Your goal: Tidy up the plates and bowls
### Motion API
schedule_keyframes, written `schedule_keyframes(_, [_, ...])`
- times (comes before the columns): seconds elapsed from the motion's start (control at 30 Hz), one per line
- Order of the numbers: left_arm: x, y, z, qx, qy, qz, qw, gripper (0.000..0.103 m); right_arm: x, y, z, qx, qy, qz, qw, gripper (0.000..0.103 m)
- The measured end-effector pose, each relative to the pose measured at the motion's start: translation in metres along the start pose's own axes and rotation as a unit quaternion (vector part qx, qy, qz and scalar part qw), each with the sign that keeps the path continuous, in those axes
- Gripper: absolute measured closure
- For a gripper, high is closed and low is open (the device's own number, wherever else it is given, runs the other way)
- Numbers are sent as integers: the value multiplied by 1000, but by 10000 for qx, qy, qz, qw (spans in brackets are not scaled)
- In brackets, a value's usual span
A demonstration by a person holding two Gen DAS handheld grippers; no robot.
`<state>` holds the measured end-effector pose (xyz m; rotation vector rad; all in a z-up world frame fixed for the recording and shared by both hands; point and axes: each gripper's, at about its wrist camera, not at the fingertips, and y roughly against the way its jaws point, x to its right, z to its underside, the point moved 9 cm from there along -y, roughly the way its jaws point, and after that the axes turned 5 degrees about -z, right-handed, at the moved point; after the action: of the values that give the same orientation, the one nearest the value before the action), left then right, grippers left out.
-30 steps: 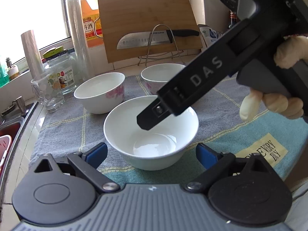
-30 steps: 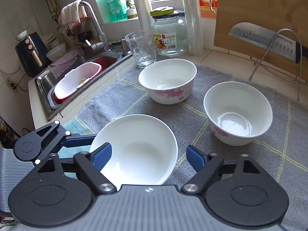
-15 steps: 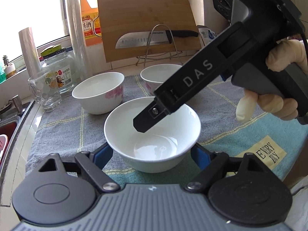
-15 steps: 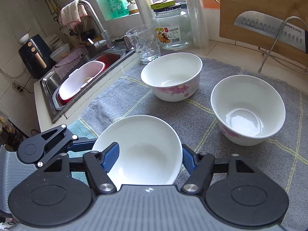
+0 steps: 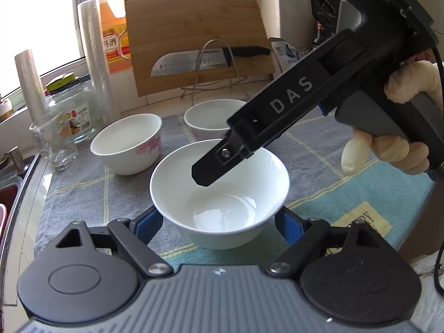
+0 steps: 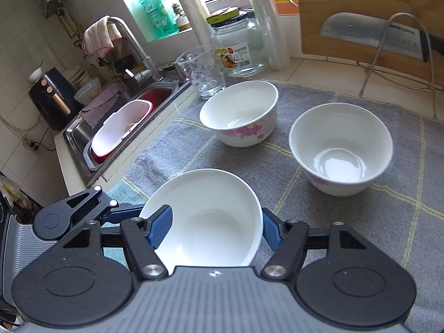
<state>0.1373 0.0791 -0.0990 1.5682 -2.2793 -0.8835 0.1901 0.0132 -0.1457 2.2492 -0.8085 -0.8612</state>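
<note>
Showing sink from right wrist only

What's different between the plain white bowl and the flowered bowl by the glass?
The plain white bowl has no pattern; the flowered bowl carries pink blossoms on its outer wall. The plain bowl is wide and flaring; the flowered bowl is deeper, with steeper walls. The plain bowl sits between both tongs, left tongs and right tongs; the flowered bowl stands free. Both are white, empty, upright on the grey towel.
</note>
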Motion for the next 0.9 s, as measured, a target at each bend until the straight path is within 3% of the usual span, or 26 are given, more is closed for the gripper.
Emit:
schedule_keyframes(0.53, [62,-19,-22,135,-495,866,9949,16,50,70,29,424,-560,654,9954,30])
schedule_keyframes(0.9, [104,-30,-26,43,-722,1262,9894,16,80,99,55,438,-855,923,9911,30])
